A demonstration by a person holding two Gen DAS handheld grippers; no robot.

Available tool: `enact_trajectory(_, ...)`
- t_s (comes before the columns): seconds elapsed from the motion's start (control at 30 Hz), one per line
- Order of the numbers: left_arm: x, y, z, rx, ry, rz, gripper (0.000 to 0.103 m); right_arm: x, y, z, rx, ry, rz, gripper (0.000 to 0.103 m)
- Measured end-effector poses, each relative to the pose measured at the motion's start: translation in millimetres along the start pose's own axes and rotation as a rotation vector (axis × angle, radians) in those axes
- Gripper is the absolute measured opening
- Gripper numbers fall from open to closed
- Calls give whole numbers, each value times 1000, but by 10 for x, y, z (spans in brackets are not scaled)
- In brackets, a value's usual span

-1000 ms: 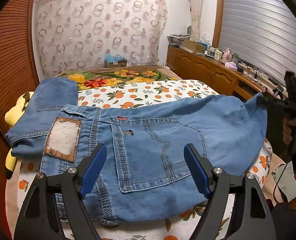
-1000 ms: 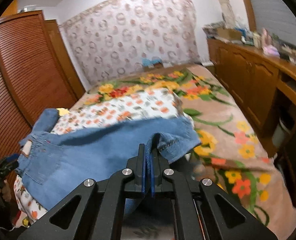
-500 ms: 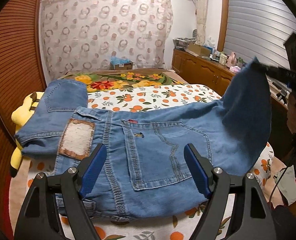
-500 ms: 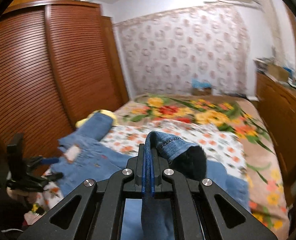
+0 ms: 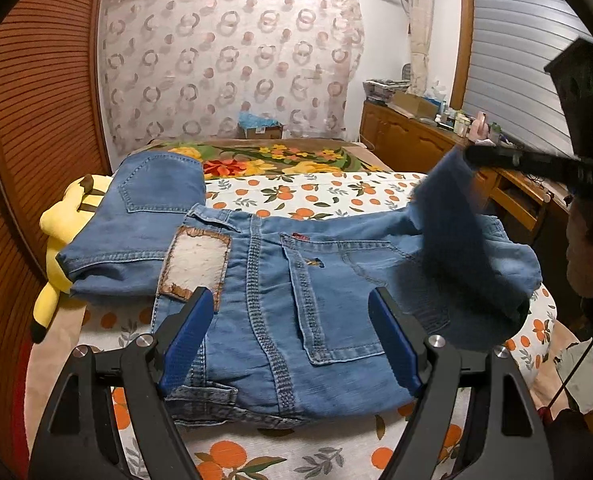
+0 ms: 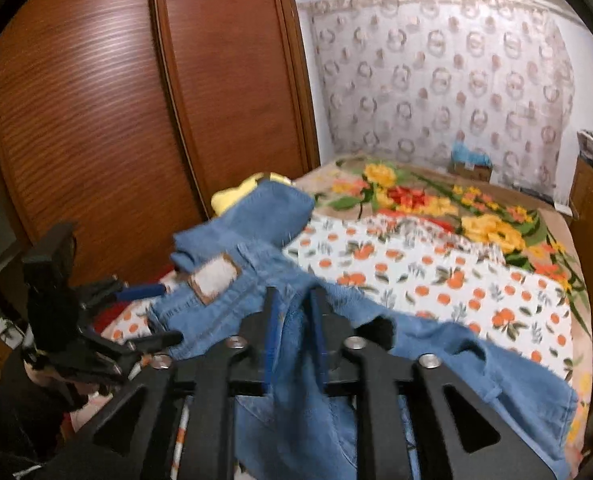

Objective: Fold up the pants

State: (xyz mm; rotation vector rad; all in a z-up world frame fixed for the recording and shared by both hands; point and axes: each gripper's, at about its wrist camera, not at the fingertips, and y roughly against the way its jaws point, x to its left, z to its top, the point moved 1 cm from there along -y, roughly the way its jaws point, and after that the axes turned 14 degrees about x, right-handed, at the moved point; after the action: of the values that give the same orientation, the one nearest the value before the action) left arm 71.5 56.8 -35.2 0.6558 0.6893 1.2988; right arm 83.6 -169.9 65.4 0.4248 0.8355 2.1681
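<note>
jeans (image 6: 336, 420) blurred, cut by bottom edge | plush toy (image 5: 62, 236) half hidden

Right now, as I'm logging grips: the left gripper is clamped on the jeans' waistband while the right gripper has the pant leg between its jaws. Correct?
Not quite. The left gripper is not clamped on anything: in the left wrist view its jaws stand wide open over the jeans, holding nothing. The right gripper does have the pant leg between its jaws.

Bed (image 5: 336, 456) under an orange-print sheet, bearing blue jeans (image 5: 296, 288), a yellow plush toy (image 5: 62, 232) and a floral blanket (image 5: 280, 158).
</note>
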Motion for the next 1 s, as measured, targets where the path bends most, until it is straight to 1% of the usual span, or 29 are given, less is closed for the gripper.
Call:
enact_trajectory(0.03, 4, -8, -5, 2, 2, -1, 80, 15, -44, 17, 18, 1, -8, 29)
enact_trajectory(0.1, -5, -30, -3, 6, 3, -2, 80, -2, -76, 99, 42, -4, -36, 39)
enact_trajectory(0.2, -43, -65, -2, 12, -2, -9, 80, -24, -108, 177, 58, -12, -29, 43)
enact_trajectory(0.4, -129, -178, 44, 30, -28, -22, 80, -80, -64, 119, 54, -36, -58, 45)
enact_trajectory(0.57, -256, -287, 154, 41, -78, -31, 80, -218, -62, -51, 69, -82, -116, 46)
enact_trajectory(0.67, -317, -366, 233, 50, -101, -45, 80, -278, -87, -146, 77, -112, -132, 47)
enact_trajectory(0.7, -332, -398, 258, 54, -106, -52, 79, -292, -90, -184, 80, -122, -136, 48)
enact_trajectory(0.73, -355, -438, 285, 61, -112, -62, 74, -306, -101, -212, 85, -130, -142, 48)
enact_trajectory(0.77, -375, -476, 305, 71, -116, -68, 71, -312, -120, -247, 91, -138, -150, 49)
enact_trajectory(0.87, -457, -598, 361, 99, -140, -69, 66, -323, -153, -322, 112, -155, -156, 49)
enact_trajectory(0.93, -503, -677, 411, 119, -157, -68, 59, -330, -197, -366, 127, -169, -155, 49)
enact_trajectory(1.0, -532, -727, 444, 130, -171, -59, 58, -340, -227, -410, 137, -191, -144, 49)
